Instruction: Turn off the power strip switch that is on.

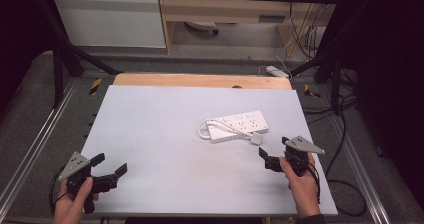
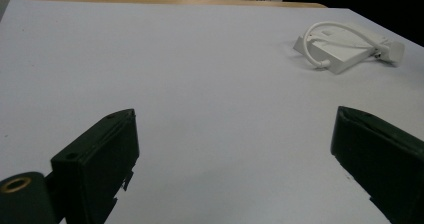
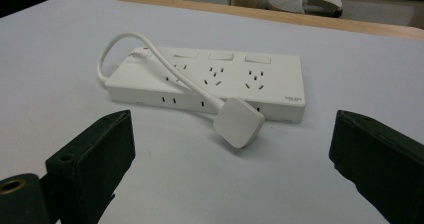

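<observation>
Right gripper (image 3: 235,149) jaws wide apart, empty, near power strip (image 3: 220,81) plug (image 3: 239,121)

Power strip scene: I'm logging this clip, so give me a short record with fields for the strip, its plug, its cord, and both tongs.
strip: white power strip, flat on the table, right of centre
plug: white plug lies on the table against the strip's near side
cord: white cord loops from the strip's end across its top to the plug
left tongs: open, hold nothing, at the near left corner
right tongs: open, hold nothing, just short of the plug
</observation>
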`<state>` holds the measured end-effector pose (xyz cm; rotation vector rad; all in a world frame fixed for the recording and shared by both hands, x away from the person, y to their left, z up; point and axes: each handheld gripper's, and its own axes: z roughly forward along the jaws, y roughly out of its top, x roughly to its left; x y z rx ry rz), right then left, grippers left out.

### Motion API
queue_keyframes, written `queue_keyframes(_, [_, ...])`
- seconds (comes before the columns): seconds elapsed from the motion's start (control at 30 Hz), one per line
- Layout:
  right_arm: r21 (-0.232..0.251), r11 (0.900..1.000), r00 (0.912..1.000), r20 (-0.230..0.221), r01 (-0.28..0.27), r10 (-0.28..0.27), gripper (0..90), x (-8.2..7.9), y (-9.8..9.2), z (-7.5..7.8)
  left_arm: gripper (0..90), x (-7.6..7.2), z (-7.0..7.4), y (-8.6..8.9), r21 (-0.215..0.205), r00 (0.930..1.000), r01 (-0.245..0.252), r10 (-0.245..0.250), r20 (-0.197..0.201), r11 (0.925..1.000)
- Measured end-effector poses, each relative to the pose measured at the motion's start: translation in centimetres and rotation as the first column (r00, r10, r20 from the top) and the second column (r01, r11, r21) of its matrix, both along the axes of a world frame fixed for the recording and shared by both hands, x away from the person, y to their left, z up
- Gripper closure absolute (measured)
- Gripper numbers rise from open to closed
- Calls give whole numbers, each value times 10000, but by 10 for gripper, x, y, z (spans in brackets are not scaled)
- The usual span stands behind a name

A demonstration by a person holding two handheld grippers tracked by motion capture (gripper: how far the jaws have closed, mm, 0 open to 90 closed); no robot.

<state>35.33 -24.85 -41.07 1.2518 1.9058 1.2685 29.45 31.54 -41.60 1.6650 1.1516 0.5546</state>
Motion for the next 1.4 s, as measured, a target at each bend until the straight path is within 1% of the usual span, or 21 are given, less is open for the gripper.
queue_keyframes(0.03, [30, 10000, 10000, 3, -28, 28, 47, 1, 1, 1, 52, 0, 0, 0, -4, 10000, 4, -4, -2, 10000])
queue_keyframes(0.07, [-55, 9999, 9999, 2, -102, 102, 49, 1, 3, 5, 52, 0, 0, -1, 2, 10000, 21, -21, -7, 10000])
queue_keyframes(0.1, [-55, 9999, 9999, 2, -102, 102, 49, 1, 3, 5, 52, 0, 0, -1, -39, 10000, 33, -33, -3, 10000])
queue_keyframes(0.17, [-103, 9999, 9999, -13, -116, 116, 50, 2, 3, 10, 52, -1, 1, -1, -72, 10000, 41, -40, 47, 10000])
queue_keyframes(0.2, [-44, 9998, 9998, 6, -180, 180, 46, 3, 2, 16, 52, -1, 1, -1, -70, 10000, 46, -45, 66, 10000])
queue_keyframes(0.27, [-21, 9998, 9998, 4, -204, 204, 45, 3, 2, 18, 52, -1, 1, -1, -26, 10000, 60, -60, 17, 10000])
queue_keyframes(0.33, [107, 9997, 9997, 44, -233, 233, 46, 3, 1, 25, 52, -1, 1, -2, 0, 10000, 51, -51, 25, 10000])
queue_keyframes(0.4, [43, 9999, 9999, 62, -140, 139, 48, 2, 1, 29, 52, -2, 1, -2, 34, 10000, 17, -17, 46, 10000])
queue_keyframes(0.43, [0, 10000, 9999, 159, -20, 20, 49, 2, 1, 31, 52, -2, 1, -1, 38, 10000, -10, 10, 69, 10000])
queue_keyframes(0.47, [92, 10000, 9997, 233, 7, -10, 49, 2, 0, 33, 52, -2, 1, -1, -3, 10000, -33, 33, 80, 10000])
queue_keyframes(0.5, [195, 9998, 9997, 244, -14, 10, 49, 2, 0, 34, 52, -2, 1, -1, -10, 10000, -42, 42, 67, 10000])
queue_keyframes(0.63, [176, 9998, 9996, 266, -36, 31, 47, 4, 0, 40, 52, -1, 1, -1, 1, 10000, -6, 6, 24, 10000])
queue_keyframes(0.7, [167, 9998, 9998, 213, 64, -67, 47, 6, 0, 42, 52, -1, 1, -2, 22, 10000, 34, -34, 54, 10000])
queue_keyframes(0.8, [213, 9998, 9998, 174, 52, -55, 48, 9, 1, 45, 52, 0, 1, -3, 76, 10000, 84, -84, 23, 9999])
queue_keyframes(0.93, [250, 9996, 9999, 140, 93, -96, 47, 15, 3, 49, 53, 0, 1, -3, 34, 10000, 35, -35, 1, 10000])
queue_keyframes(1.1, [294, 9996, 9999, 105, 44, -47, 43, 20, 8, 53, 53, 0, 1, -3, 38, 10000, 52, -52, -3, 10000])
queue_keyframes(1.4, [204, 9998, 9999, 95, -72, 70, 34, 30, 18, 58, 53, 0, 1, -3, -11, 10000, 52, -52, -7, 10000])
